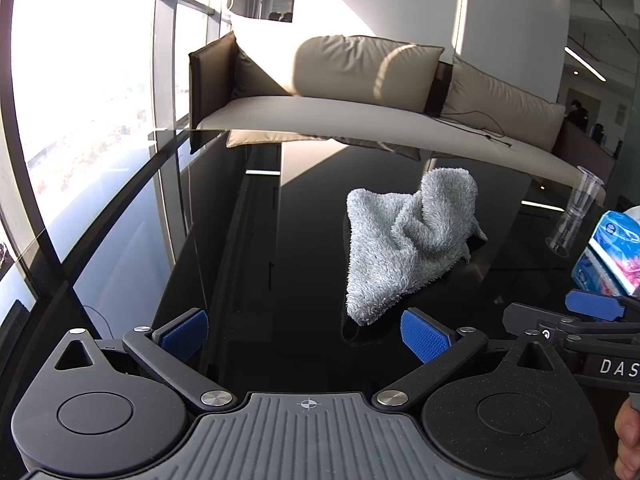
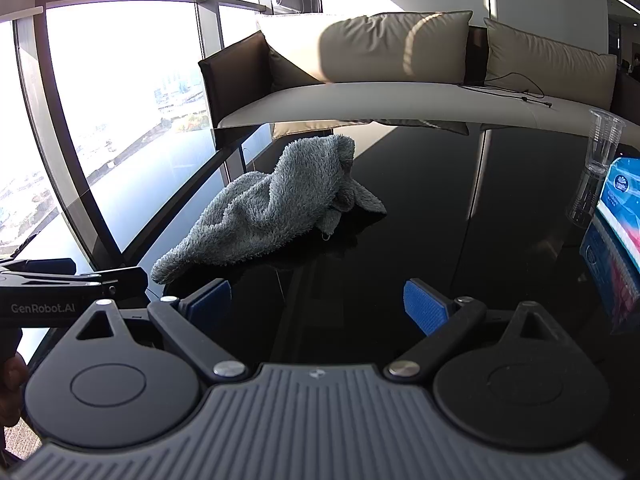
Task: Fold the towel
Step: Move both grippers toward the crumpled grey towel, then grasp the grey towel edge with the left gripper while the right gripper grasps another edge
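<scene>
A grey fluffy towel (image 1: 404,240) lies crumpled in a heap on the glossy black table (image 1: 280,264). In the left wrist view it sits just ahead and right of centre, its near corner close to my right fingertip. My left gripper (image 1: 306,338) is open and empty, low over the table. In the right wrist view the towel (image 2: 272,208) lies ahead to the left. My right gripper (image 2: 320,306) is open and empty; the towel's near corner lies just beyond its left finger. The left gripper's side shows at the right wrist view's left edge.
A clear plastic cup (image 2: 602,142) and a blue tissue pack (image 2: 622,208) stand at the table's right side; both also show in the left wrist view, the cup (image 1: 582,200) and pack (image 1: 616,248). A beige sofa (image 1: 360,80) lies beyond the table, and windows are on the left.
</scene>
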`<control>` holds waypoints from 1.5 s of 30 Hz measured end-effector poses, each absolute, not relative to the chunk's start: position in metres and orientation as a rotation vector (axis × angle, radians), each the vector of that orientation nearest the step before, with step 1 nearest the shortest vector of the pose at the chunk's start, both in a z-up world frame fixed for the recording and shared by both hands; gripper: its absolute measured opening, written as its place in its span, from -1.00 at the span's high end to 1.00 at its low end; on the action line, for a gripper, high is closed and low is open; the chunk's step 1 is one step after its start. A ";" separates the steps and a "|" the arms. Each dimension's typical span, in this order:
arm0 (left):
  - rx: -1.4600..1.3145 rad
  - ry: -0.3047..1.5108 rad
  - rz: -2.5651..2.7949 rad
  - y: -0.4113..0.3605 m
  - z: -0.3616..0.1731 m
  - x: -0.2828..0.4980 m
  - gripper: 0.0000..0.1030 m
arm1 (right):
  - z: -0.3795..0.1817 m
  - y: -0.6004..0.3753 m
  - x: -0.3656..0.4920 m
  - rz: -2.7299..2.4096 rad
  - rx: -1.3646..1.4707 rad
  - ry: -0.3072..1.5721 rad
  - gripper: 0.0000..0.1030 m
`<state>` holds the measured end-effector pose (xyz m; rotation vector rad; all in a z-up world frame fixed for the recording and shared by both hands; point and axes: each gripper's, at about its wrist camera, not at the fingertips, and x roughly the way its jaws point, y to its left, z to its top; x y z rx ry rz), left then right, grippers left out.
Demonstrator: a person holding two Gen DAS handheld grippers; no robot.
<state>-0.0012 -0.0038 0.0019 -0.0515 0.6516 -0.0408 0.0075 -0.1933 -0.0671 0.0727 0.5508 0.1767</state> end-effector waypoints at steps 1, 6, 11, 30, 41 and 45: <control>-0.053 0.651 -0.042 -0.003 0.001 -0.001 -0.98 | -0.067 -0.193 0.008 0.176 0.073 0.551 -0.85; -0.053 0.653 -0.043 -0.002 -0.001 -0.001 -0.98 | -0.068 -0.193 0.008 0.175 0.073 0.553 -0.85; -0.051 0.656 -0.044 -0.003 -0.001 0.000 -0.98 | -0.068 -0.193 0.010 0.171 0.073 0.554 -0.85; -0.113 0.681 -0.085 0.004 -0.002 0.019 -0.98 | -0.062 -0.197 0.027 0.170 0.056 0.522 -0.85; -0.099 0.673 -0.139 -0.005 -0.004 0.044 -0.83 | -0.052 -0.208 0.066 0.168 0.084 0.471 -0.85; -0.101 0.684 -0.145 -0.008 -0.009 0.053 -0.64 | -0.051 -0.212 0.083 0.189 0.123 0.490 -0.47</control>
